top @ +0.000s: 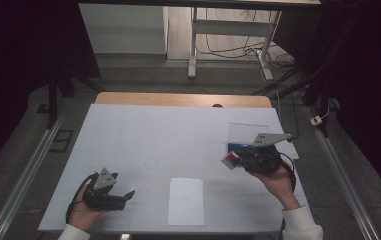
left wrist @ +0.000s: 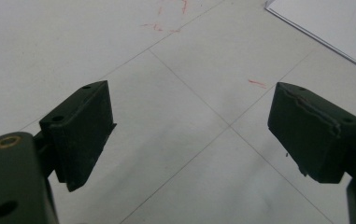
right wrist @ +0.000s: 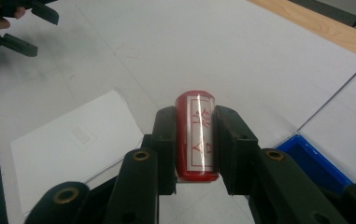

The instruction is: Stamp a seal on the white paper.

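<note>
Stamp: a red stamp [right wrist: 195,135] with a white label of red characters, held above the white table [top: 143,135] at about 3 o'clock, just beside the blue ink pad [right wrist: 313,163].
Right gripper: the right gripper [right wrist: 195,140] is clamped on the stamp's two flanks.
Left gripper: the left gripper [left wrist: 189,130] stands wide apart, holding nothing, at 8 o'clock.
Paper: a white sheet [top: 186,201] lies at 6 o'clock.
Handling: likely light, rigid, smooth plastic; best gripped mid-body, flat against the sides, since it could slip.

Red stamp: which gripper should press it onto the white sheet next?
Right. The right gripper is shut on the red stamp, beside the white sheet. The left gripper hangs open, holding nothing.
</note>
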### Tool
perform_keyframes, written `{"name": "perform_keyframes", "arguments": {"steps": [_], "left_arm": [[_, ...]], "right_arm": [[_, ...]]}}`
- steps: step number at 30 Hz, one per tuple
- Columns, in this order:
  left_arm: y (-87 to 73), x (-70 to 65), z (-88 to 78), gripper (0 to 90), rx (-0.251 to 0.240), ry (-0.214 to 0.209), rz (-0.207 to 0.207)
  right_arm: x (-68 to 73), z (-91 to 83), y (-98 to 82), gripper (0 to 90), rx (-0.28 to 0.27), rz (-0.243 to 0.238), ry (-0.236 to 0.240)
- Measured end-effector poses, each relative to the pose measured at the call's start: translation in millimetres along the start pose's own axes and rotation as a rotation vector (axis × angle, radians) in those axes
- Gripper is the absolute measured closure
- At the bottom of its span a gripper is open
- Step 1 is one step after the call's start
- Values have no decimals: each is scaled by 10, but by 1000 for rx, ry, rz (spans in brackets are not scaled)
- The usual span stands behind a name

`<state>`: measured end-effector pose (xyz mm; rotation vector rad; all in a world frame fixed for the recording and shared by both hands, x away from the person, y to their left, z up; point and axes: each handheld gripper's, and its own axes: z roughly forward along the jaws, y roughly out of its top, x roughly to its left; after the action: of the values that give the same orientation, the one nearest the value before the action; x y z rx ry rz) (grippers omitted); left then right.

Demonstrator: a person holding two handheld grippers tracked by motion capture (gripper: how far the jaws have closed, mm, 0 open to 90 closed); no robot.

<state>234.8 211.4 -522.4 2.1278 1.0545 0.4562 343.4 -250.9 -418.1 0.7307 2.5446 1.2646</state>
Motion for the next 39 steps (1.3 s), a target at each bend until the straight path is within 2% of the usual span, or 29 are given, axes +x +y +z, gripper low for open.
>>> {"name": "perform_keyframes", "arguments": {"steps": [10, 26, 39], "left_arm": [[-5, 2, -1, 145, 1, 0, 1], [-7, 7, -1, 146, 1, -2, 0], [-6, 8, -2, 148, 4, -4, 4]], "right_arm": [[69, 120, 10, 699, 14, -17, 33], [195, 245, 40, 698, 42, -47, 60], [323, 318, 86, 699, 46, -72, 110]]}}
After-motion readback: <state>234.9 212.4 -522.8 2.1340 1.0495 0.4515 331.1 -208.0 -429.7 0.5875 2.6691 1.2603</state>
